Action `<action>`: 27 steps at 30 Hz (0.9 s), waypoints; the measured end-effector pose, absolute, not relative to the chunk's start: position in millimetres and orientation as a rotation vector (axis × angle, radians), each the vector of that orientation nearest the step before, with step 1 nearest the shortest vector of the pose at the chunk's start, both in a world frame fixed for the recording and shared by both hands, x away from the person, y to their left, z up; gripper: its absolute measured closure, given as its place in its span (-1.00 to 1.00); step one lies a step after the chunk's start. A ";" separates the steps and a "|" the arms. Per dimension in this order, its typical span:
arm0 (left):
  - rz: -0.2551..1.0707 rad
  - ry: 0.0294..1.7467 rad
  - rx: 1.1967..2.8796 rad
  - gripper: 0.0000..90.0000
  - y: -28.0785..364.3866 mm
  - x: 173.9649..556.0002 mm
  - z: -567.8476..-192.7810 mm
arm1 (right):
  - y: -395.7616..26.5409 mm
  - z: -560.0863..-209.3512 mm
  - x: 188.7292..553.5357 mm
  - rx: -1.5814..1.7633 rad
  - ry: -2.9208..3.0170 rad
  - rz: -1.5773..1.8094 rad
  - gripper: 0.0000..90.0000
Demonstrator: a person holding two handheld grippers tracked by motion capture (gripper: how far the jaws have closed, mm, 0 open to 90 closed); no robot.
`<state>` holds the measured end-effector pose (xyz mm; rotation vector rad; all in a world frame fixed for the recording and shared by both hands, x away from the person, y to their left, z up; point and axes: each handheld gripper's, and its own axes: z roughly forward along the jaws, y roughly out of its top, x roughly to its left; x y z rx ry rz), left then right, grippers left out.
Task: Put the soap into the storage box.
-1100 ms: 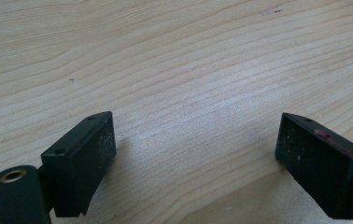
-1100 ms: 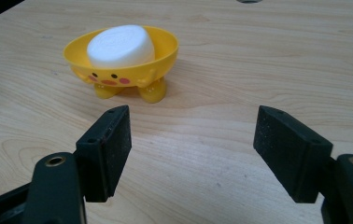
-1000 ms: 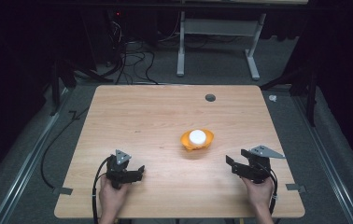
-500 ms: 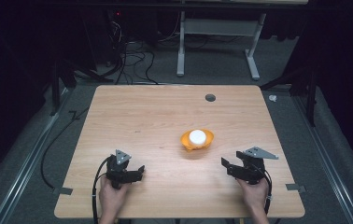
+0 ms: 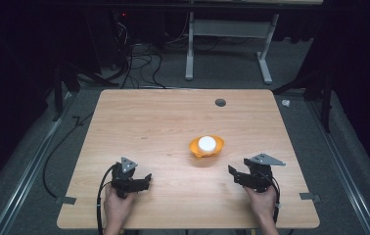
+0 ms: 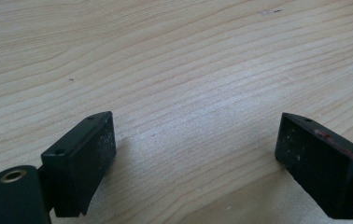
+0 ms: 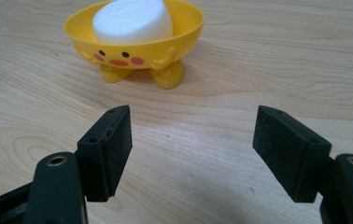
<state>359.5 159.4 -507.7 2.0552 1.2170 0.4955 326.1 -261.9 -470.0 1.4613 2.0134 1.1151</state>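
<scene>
Near the table's (image 5: 139,122) middle we see the white puck (image 5: 206,143) in the yellow bowl (image 5: 196,147), just ahead of our right gripper (image 7: 192,151), whose jaws gape empty like the left gripper's (image 6: 195,158).

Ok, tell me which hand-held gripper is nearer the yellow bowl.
The right hand-held gripper: the yellow bowl stands just ahead of its jaws, while the left hand-held gripper faces bare table.

You are working in a lab-style recording space. The wooden counter (image 5: 149,127) stands on grey carpet, loose cables (image 5: 139,61) trail behind the counter, a white desk frame (image 5: 229,44) stands beyond it, and dark surroundings enclose it.
</scene>
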 end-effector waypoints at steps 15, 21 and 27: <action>0.495 1.217 2.055 -0.72 159.4 359.5 -507.7 | -251.6 -480.7 336.7 1.455 2.050 1.046 -0.35; 0.495 1.217 2.055 -0.72 159.4 359.5 -507.7 | -250.4 -483.8 338.7 1.458 2.050 1.030 -0.34; 0.495 1.217 2.055 -0.72 159.4 359.5 -507.7 | -249.2 -487.2 341.6 1.466 2.050 0.997 -0.34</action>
